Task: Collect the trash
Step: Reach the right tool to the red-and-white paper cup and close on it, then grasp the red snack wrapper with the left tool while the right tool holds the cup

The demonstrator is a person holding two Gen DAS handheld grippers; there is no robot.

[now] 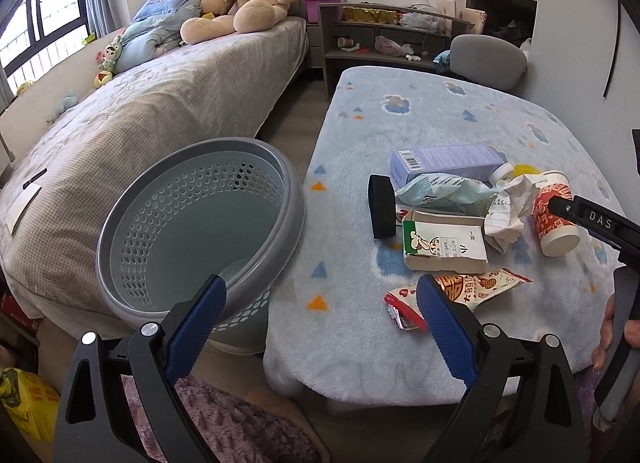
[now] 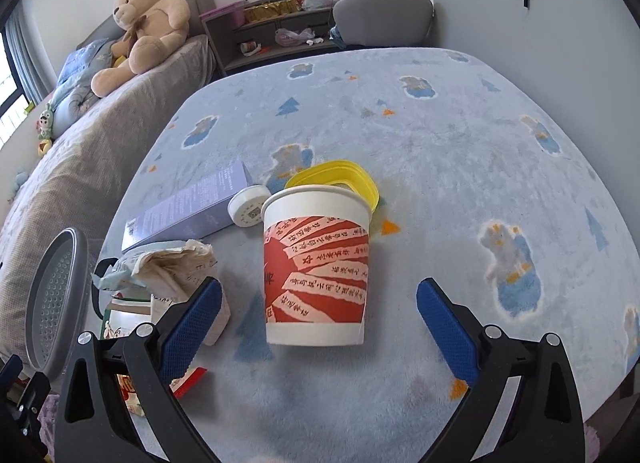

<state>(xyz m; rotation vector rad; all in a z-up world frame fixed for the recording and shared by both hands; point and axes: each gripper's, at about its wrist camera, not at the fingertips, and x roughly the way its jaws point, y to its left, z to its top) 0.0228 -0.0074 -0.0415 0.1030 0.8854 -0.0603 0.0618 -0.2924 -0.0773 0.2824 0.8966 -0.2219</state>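
Gaping left tongs (image 1: 320,299) over bin (image 1: 200,223) | right tongs (image 2: 319,301) apart, cup (image 2: 316,279) between

Left claw (image 1: 320,299) wide open, holding nothing, hovering over near desk (image 1: 440,123) edge. Grey perforated bin (image 1: 192,231) just left of desk, beside bed (image 1: 140,111). Trash pile mid-desk: purple box (image 1: 448,161), carton (image 1: 444,243), snack wrapper (image 1: 480,287), crumpled paper (image 1: 508,207). Right claw (image 1: 560,205) touching red-white cup (image 1: 554,219).

The right tongs (image 1: 600,219) bear the letters "DAS".
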